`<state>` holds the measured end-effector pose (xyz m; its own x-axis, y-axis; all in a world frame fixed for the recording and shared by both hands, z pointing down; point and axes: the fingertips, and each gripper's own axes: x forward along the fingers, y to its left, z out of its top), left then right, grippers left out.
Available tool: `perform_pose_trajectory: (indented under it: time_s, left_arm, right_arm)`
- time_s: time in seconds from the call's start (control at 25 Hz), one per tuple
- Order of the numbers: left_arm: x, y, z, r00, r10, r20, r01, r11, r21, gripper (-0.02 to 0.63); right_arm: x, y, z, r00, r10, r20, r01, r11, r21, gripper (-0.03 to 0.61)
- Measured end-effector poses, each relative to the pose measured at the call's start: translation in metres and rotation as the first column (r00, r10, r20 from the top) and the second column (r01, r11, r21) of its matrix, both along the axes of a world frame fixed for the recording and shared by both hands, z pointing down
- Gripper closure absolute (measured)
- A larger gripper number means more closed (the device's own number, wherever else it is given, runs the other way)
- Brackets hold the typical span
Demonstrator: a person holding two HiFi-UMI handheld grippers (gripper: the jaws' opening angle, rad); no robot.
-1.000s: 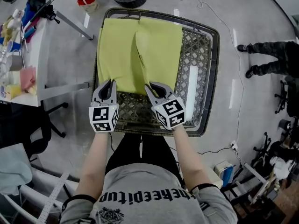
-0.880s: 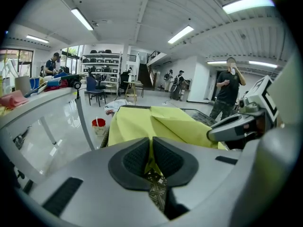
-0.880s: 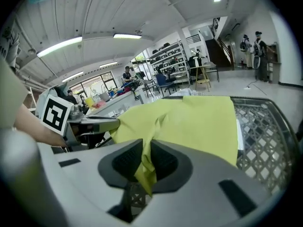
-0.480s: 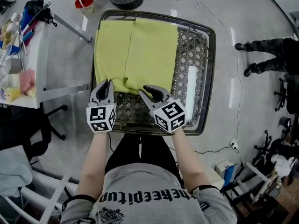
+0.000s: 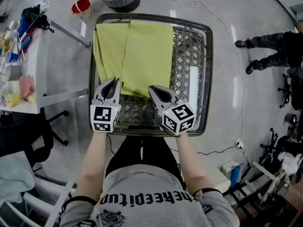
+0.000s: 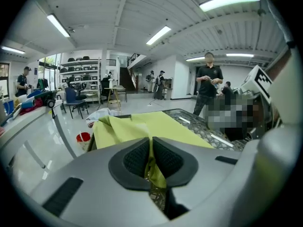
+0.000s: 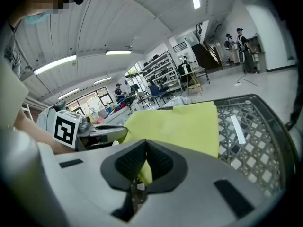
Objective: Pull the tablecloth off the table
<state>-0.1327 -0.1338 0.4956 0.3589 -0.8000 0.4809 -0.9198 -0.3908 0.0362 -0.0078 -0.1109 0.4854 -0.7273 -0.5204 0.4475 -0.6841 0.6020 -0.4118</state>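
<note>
The left gripper (image 6: 151, 151) has its jaws pressed together on the near edge of the yellow-green tablecloth (image 5: 144, 51), a bunched tongue of the fabric hanging down between the black ribbed pads (image 6: 137, 157). The right gripper (image 7: 143, 163) pinches the same near edge further to the right; its jaws have just been closing, and a fold of the cloth sits squeezed between them. In the head view the two grippers are side by side at the near end of the table (image 5: 191, 41), both pointing away from the person and tilted down, with the cloth's near edge stretched between their tips. From there the tablecloth runs to the far rim and covers the left and middle of the dark lattice top, with a lengthwise crease near its left side, where the fabric lies slightly rucked. The right part of the lattice is bare, and a white strip (image 5: 193, 85) lies on it, parallel to the cloth's right edge and apart from it. Beyond the table's far left corner a red cup (image 5: 81, 6) stands on the grey floor. A white desk (image 5: 33, 100) crowded with small items is at the left. Another person's legs (image 5: 272, 40) show on the floor at the right, well apart from the table.
</note>
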Motion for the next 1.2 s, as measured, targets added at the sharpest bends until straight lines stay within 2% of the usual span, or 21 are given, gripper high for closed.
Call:
perform_pose_trajectory:
  time_s: [0.2, 0.36, 0.48, 0.64, 0.88, 0.96, 1.04, 1.2]
  left_arm:
    - [0.03, -0.002, -0.002, 0.995, 0.1, -0.018, -0.1, 0.995, -0.003, 0.583]
    - [0.053, 0.004, 0.004, 0.972, 0.233, 0.039, -0.231, 0.972, -0.031, 0.583]
    - [0.067, 0.009, 0.013, 0.943, 0.323, 0.086, -0.318, 0.946, -0.063, 0.583]
    - [0.08, 0.02, 0.028, 0.906, 0.409, 0.11, -0.396, 0.91, -0.12, 0.584]
    - [0.101, 0.041, 0.052, 0.812, 0.548, 0.2, -0.512, 0.834, -0.205, 0.588]
    - [0.105, 0.046, 0.059, 0.794, 0.568, 0.216, -0.524, 0.82, -0.229, 0.589]
    - [0.109, 0.048, 0.064, 0.797, 0.564, 0.216, -0.516, 0.821, -0.243, 0.589]
    - [0.112, 0.045, 0.068, 0.82, 0.538, 0.196, -0.488, 0.836, -0.252, 0.588]
  right_arm:
    - [0.021, -0.004, -0.007, 0.998, 0.053, 0.016, -0.053, 0.999, 0.01, 0.566]
    - [0.031, -0.003, -0.008, 0.997, 0.075, 0.016, -0.075, 0.997, 0.011, 0.566]
    - [0.036, -0.003, -0.007, 0.996, 0.087, 0.016, -0.087, 0.996, 0.009, 0.566]
    - [0.039, -0.001, -0.006, 0.995, 0.095, 0.014, -0.095, 0.995, 0.008, 0.566]
    - [0.042, -0.001, -0.005, 0.995, 0.101, 0.007, -0.101, 0.995, 0.006, 0.566]
    - [0.043, 0.0, -0.004, 0.995, 0.102, 0.005, -0.102, 0.995, 0.004, 0.566]
    - [0.043, 0.0, -0.003, 0.995, 0.104, 0.003, -0.104, 0.995, 0.003, 0.566]
    - [0.043, 0.002, -0.002, 0.994, 0.105, 0.001, -0.105, 0.994, 0.002, 0.566]
